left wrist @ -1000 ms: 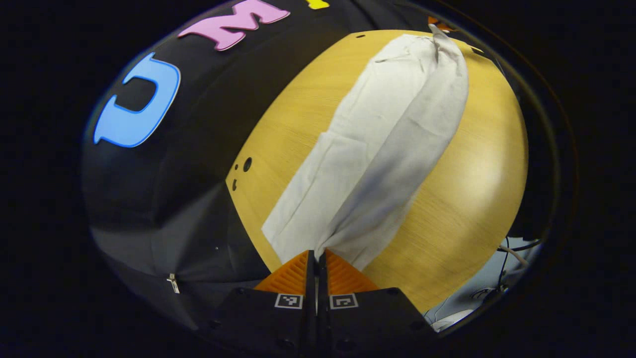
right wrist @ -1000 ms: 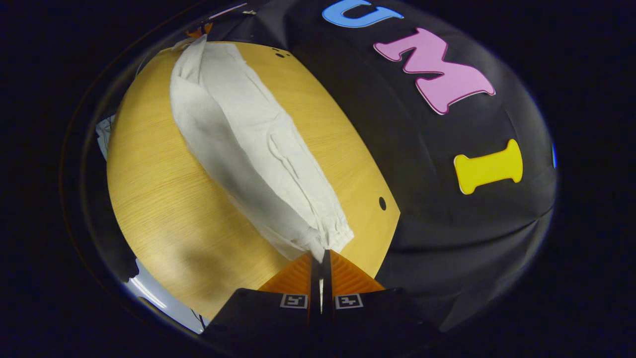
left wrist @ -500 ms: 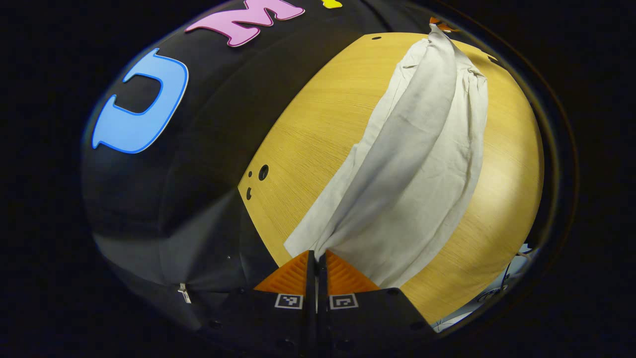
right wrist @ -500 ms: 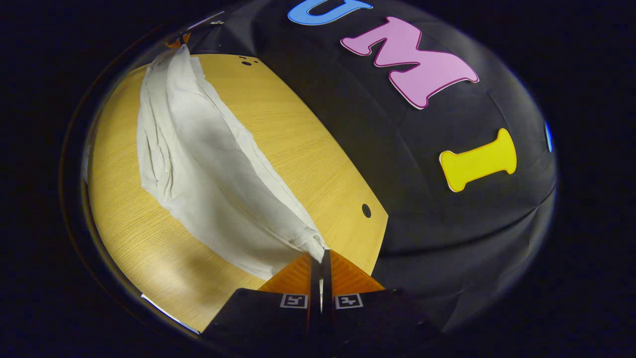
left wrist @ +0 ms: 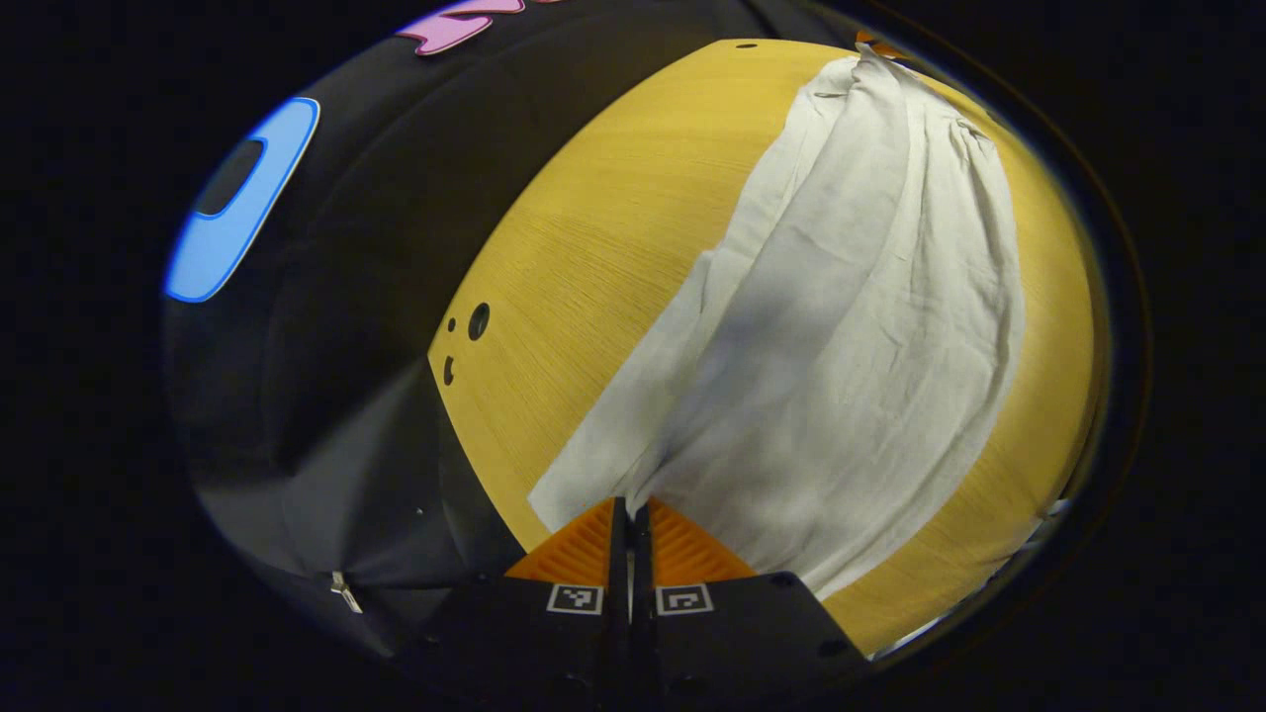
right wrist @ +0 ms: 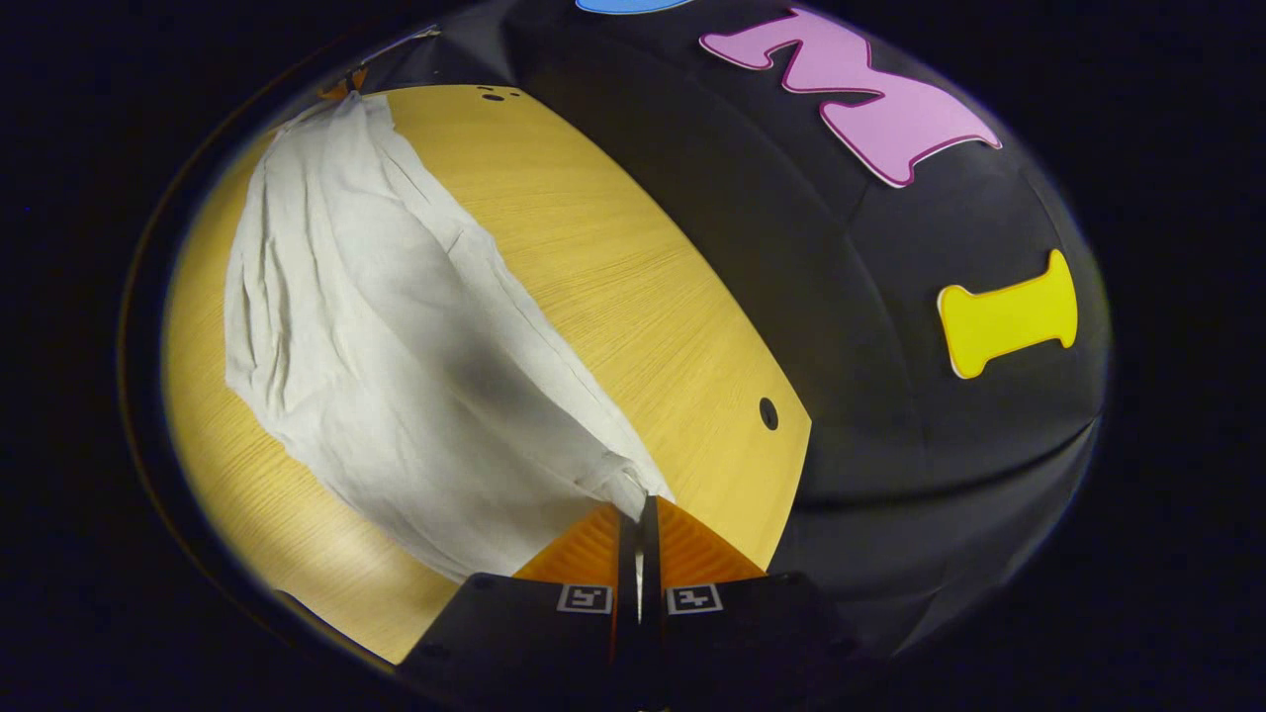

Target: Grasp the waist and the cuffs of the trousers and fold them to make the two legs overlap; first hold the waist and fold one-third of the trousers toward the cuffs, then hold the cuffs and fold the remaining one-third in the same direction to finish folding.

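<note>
Pale cloth trousers (left wrist: 851,326) hang slack over the wooden table (left wrist: 584,227), your left gripper (left wrist: 630,506) and right gripper (right wrist: 639,502) each clamped on an end. Uneven tension could skew the legs' overlap.

In the left gripper view the trousers (left wrist: 841,326) run up to the picture's top edge, where their far end bunches and the other tool (left wrist: 875,44) shows as a mere sliver; the table (left wrist: 593,247) beneath them is covered. In the right gripper view the cloth pinched in the right tool (right wrist: 638,514) hides which part is held
</note>
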The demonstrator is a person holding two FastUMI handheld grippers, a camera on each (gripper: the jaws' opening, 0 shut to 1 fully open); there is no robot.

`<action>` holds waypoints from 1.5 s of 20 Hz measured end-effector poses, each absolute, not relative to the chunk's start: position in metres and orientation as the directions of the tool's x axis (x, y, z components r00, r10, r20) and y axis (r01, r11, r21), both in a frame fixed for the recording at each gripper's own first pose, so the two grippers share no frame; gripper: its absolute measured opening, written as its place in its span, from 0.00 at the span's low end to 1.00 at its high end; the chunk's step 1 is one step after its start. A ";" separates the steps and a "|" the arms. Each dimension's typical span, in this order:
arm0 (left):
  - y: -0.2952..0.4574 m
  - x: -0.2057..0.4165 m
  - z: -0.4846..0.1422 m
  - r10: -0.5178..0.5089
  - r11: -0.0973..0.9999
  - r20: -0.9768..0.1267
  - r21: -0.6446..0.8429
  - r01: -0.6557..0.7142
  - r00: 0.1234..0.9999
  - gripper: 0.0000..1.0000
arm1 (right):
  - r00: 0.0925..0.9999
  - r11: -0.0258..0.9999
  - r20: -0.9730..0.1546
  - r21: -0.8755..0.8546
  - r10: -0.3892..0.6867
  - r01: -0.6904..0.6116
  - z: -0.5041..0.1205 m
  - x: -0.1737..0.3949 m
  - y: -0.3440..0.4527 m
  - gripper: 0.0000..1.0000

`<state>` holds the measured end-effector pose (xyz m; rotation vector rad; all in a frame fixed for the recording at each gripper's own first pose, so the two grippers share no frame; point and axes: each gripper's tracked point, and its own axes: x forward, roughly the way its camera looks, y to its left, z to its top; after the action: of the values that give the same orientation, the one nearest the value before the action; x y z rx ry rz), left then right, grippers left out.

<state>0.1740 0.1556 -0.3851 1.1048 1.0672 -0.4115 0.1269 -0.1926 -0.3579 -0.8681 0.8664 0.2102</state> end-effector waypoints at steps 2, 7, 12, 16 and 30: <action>0.158 0.178 -0.395 0.227 0.439 -0.864 0.503 0.744 0.450 0.06 | 0.630 0.655 -0.758 -0.565 -0.171 -0.502 -0.370 0.132 -0.195 0.05; 0.161 0.181 -0.417 0.247 0.431 -0.881 0.472 0.769 0.402 0.05 | 0.577 0.660 -0.798 -0.528 -0.173 -0.534 -0.400 0.139 -0.201 0.05; 0.163 0.185 -0.430 0.270 0.422 -0.882 0.469 0.776 0.386 0.06 | 0.509 0.680 -0.844 -0.473 -0.168 -0.561 -0.427 0.135 -0.203 0.06; 0.164 0.186 -0.432 0.292 0.384 -0.867 0.493 0.781 0.404 0.08 | 0.506 0.673 -0.844 -0.479 -0.177 -0.563 -0.430 0.137 -0.204 0.09; 0.174 0.189 -0.395 0.347 0.229 -0.804 0.572 0.788 0.483 0.98 | 0.564 0.704 -0.806 -0.507 -0.182 -0.497 -0.387 0.118 -0.211 0.69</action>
<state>0.1891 0.1741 -0.3950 1.3675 1.0951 -0.4070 0.1181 -0.2111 -0.3868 -0.7974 0.9783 0.2108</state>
